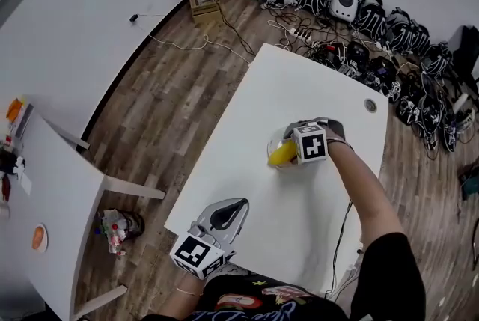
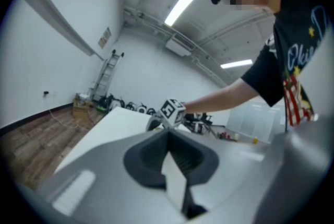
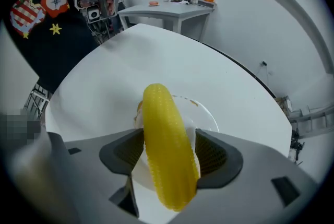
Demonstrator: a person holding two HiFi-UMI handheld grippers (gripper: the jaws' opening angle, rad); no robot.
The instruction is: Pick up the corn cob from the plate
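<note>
The yellow corn cob (image 3: 168,150) sits lengthwise between the jaws of my right gripper (image 3: 169,157), which is shut on it, both pads against its sides. Beneath the cob lies the small white plate (image 3: 207,115) on the white table (image 3: 104,82). In the head view the cob (image 1: 282,154) sticks out left of the right gripper (image 1: 294,150) over the plate (image 1: 275,140); whether it still touches the plate I cannot tell. My left gripper (image 1: 227,217) is shut and empty above the table's near edge, its jaws (image 2: 173,168) pressed together.
A second white table (image 1: 52,192) with small items stands at the left. Backpacks and cables (image 1: 359,13) line the far wall, next to a wooden crate (image 1: 203,4). Bottles (image 1: 116,228) lie on the floor between the tables. A cable (image 1: 340,237) runs off the table's right edge.
</note>
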